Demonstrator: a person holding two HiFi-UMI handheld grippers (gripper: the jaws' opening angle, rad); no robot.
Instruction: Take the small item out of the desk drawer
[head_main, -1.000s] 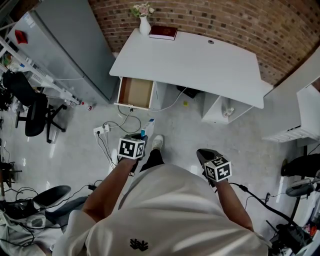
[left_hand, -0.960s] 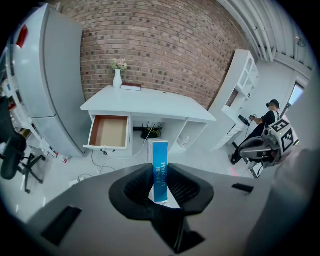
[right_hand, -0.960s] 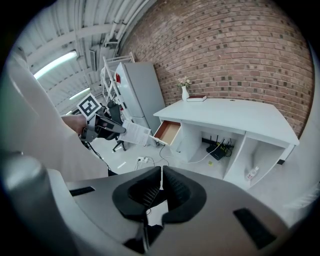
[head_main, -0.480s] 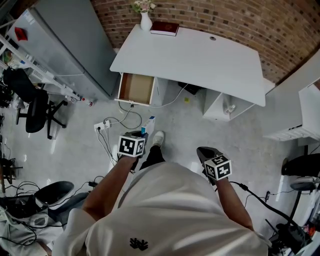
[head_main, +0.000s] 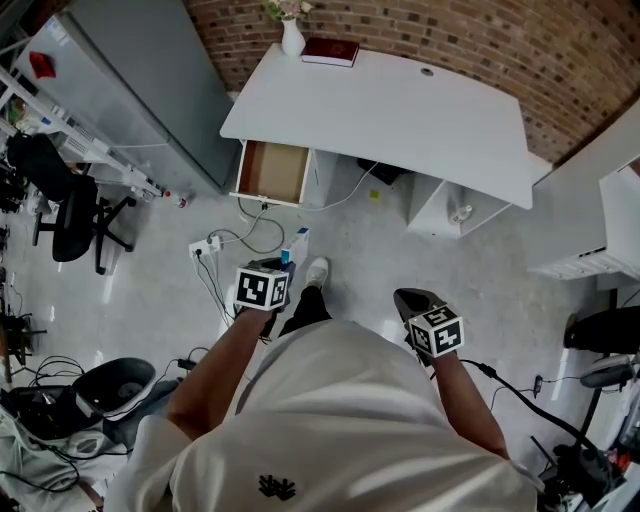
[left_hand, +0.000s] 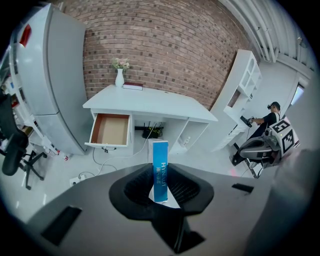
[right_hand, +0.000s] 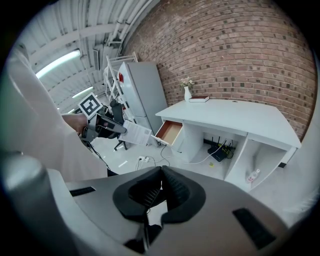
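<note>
Left tongs (left_hand: 160, 176) are clamping the low end of the small blue-and-white box (left_hand: 160, 152), which is standing upright out of them, well out in front of the open drawer (left_hand: 109, 129). Right tongs (right_hand: 160, 182) are resting closed together on nothing. Drawer is showing a bare bottom, so removal looks done. Risk: with only the low end pinched, the box could pivot or slip to the floor (head_main: 380, 260) if the squeeze eases or the hand jerks.

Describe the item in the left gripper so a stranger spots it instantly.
Find the white desk against the brick wall, its drawer open. Nearer the person, the left gripper clamps a slim upright box: the only bright blue thing around.
</note>
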